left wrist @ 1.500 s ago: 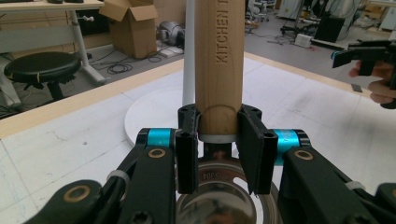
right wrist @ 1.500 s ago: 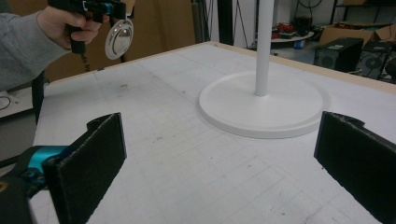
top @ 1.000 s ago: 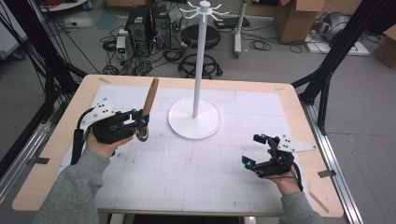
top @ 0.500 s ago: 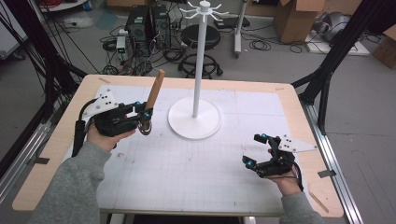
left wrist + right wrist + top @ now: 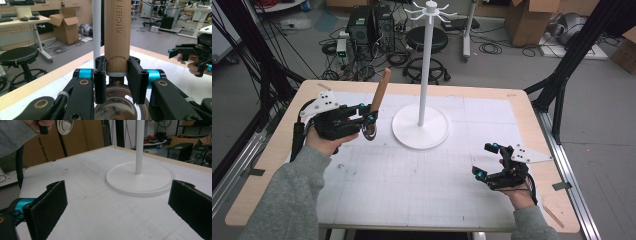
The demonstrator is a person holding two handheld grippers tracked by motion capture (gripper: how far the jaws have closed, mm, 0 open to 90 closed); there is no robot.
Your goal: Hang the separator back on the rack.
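One wooden-handled utensil [image 5: 379, 95] is clamped upright by the left gripper [image 5: 368, 121] for hanging on the white stand [image 5: 426, 60]; the right gripper [image 5: 491, 159] is held open.

– What carries everything here?

– A tabletop [image 5: 277, 165] with a pale wooden surface and rounded corners. A white mat [image 5: 412, 180] printed with a faint grid covers most of it, leaving a wooden border on all sides.

– What stands on the mat?

– A white stand [image 5: 420, 132]: a round, flat base toward the far middle of the mat, with a thin white pole rising straight from its centre.

– Anything on the bare wood?

– A thin, pale stick [image 5: 553, 216] lies near the front right corner, just off the mat. A few small dark marks show on the mat's left part.
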